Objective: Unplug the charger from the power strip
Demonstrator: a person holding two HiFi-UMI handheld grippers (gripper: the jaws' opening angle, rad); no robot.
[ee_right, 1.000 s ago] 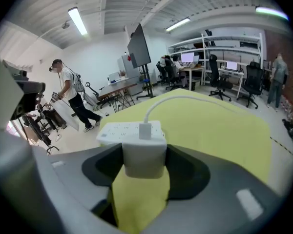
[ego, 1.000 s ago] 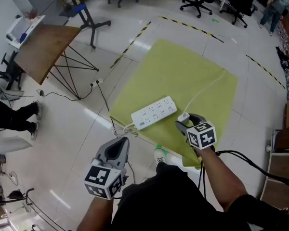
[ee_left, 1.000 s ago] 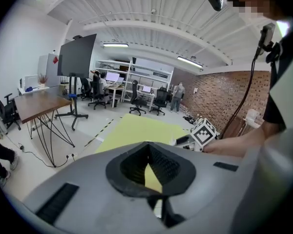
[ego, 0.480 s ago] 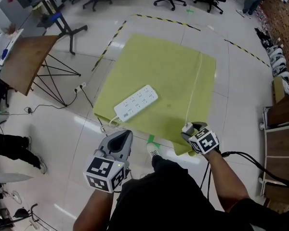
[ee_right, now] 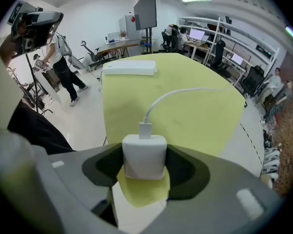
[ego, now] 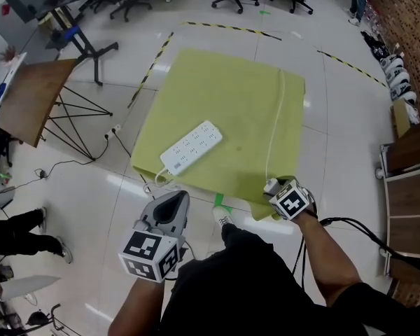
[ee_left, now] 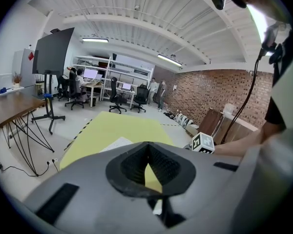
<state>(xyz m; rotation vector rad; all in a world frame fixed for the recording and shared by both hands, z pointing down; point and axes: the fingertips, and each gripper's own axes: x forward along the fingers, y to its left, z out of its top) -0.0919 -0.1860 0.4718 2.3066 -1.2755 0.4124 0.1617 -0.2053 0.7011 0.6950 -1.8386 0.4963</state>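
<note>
White charger [ee_right: 144,155] is clamped between the jaws of my right gripper [ego: 276,187], at the near edge of the yellow mat [ego: 224,103]. Its cable [ego: 278,117] trails away across the mat. The power strip [ego: 191,148] lies well apart from it, charger out. My left gripper [ego: 173,200] hangs over the floor, jaws pinched narrow, nothing between them.
</note>
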